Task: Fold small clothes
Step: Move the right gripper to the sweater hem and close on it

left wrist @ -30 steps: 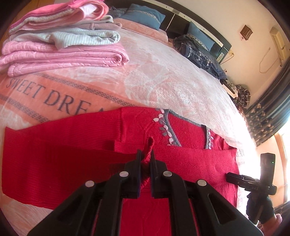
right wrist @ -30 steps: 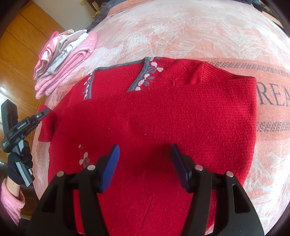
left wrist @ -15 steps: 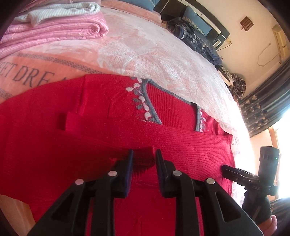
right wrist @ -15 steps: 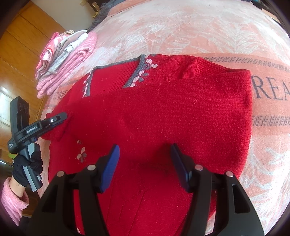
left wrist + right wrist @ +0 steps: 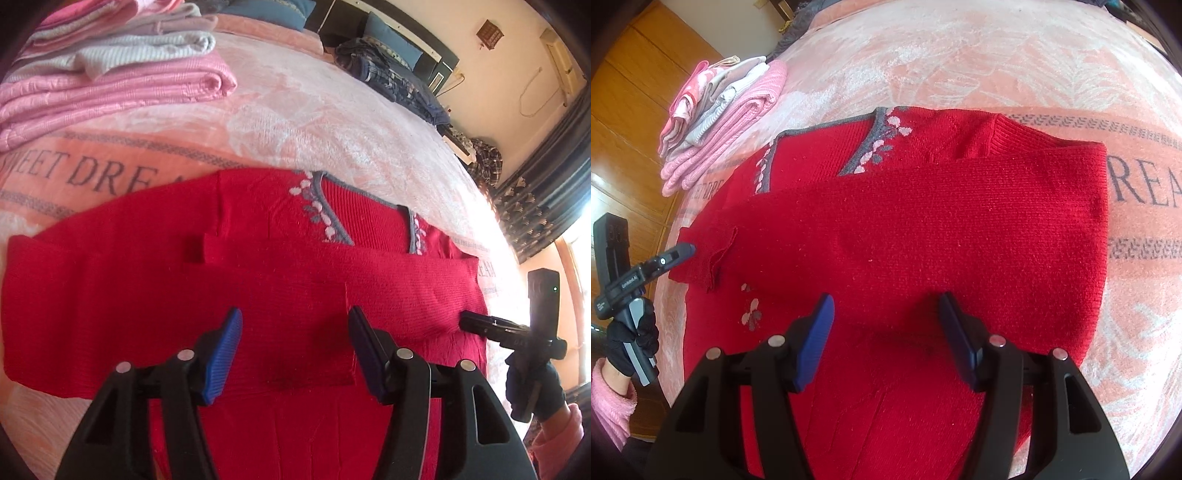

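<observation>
A red knit sweater [image 5: 280,280] with grey neck trim and pink flowers lies flat on the bed. Both sleeves are folded across its chest. The sleeve cuff [image 5: 701,262] rests near the sweater's left edge in the right wrist view. My left gripper [image 5: 293,347] hangs open just above the sweater, holding nothing. My right gripper [image 5: 884,332] is open too, over the lower body of the sweater [image 5: 905,240]. Each gripper shows in the other's view: the right one [image 5: 476,321] at the sweater's side, the left one [image 5: 679,253] by the cuff.
A stack of folded pink and pale clothes [image 5: 110,70] sits on the bed [image 5: 314,122] beyond the sweater; the stack [image 5: 716,118] also shows in the right wrist view. Dark clothes [image 5: 391,74] lie by the headboard. A wooden wardrobe [image 5: 624,122] stands beside the bed.
My left gripper was shut on the sleeve cuff, carried it across the sweater, then opened and let it drop. The right gripper stayed open and barely moved.
</observation>
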Motion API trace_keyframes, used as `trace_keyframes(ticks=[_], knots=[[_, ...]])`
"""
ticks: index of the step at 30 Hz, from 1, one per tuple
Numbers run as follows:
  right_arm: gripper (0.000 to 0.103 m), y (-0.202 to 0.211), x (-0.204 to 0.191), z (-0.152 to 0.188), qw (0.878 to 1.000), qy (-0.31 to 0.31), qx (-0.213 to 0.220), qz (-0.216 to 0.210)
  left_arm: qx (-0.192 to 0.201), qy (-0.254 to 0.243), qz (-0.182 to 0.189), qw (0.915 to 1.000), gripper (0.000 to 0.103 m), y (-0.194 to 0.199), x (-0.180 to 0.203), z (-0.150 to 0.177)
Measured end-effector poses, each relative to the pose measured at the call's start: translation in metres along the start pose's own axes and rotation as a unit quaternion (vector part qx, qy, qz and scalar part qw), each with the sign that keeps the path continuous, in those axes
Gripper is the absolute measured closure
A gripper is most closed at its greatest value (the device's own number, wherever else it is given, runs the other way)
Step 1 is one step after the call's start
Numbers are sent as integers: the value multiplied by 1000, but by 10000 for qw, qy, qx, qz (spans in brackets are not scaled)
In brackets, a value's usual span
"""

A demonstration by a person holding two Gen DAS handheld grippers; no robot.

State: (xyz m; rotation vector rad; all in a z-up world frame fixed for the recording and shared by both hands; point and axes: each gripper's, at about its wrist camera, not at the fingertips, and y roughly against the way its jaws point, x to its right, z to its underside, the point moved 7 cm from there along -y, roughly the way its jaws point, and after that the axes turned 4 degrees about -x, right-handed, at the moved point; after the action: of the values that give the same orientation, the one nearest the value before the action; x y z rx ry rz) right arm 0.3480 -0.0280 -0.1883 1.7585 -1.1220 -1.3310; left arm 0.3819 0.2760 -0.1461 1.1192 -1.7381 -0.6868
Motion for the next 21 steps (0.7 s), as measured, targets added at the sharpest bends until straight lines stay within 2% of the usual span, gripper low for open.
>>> trace_keyframes(ticks=[4,8,11,14,18,21], knots=[[42,-2,-1,-2,10000,-8,-3,33,-429,-269,98,9987,44,-24,9,23],[41,-3,-3,-5,9999,-42,6,95,-439,-797,-199,9957,40,-28,18,34],[41,-1,-8,-9,9999,-104,35,12,-370,-588,96,9975,40,-15,18,30],[41,-2,-22,-16,9994,-200,-7,-295,-52,-414,182,9990,39,11,9,13],[42,-14,-57,-23,9988,-8,-145,-462,466,15,-79,9989,39,48,-30,-17],[42,-26,-89,-27,9973,144,-278,-670,572,381,-405,9968,39,63,-70,-26]])
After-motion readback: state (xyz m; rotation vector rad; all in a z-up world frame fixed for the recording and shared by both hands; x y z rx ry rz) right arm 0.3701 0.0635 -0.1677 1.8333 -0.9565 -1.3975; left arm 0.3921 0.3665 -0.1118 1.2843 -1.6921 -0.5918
